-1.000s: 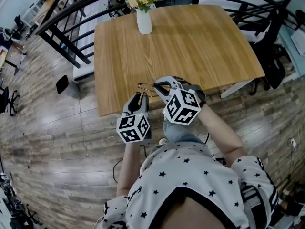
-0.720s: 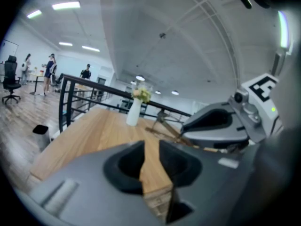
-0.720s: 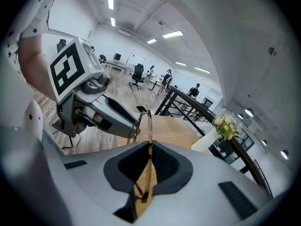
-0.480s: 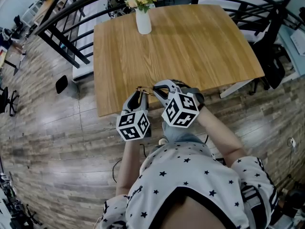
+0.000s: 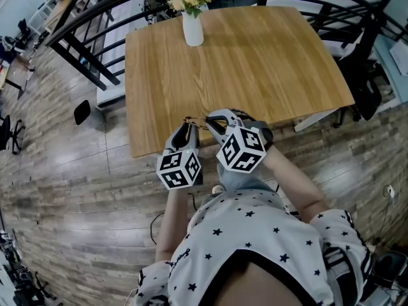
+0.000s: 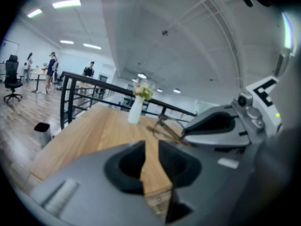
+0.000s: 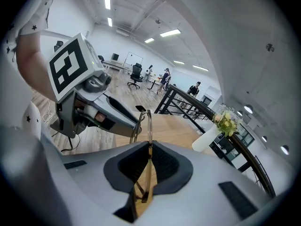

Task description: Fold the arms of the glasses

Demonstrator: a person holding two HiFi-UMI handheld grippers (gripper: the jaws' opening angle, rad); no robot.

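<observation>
As right tongs (image 7: 148, 147) pinch them, glasses (image 7: 147, 120) look thin-rimmed

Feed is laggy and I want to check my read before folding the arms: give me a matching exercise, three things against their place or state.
Things:
1 vase
2 glasses
3 left gripper

Place or state:
A clamped in the right gripper
B jaws apart, empty
C at the table's far edge

Pairs: 1-C, 2-A, 3-B.
The left jaws have just been closing, with nothing between them.
</observation>
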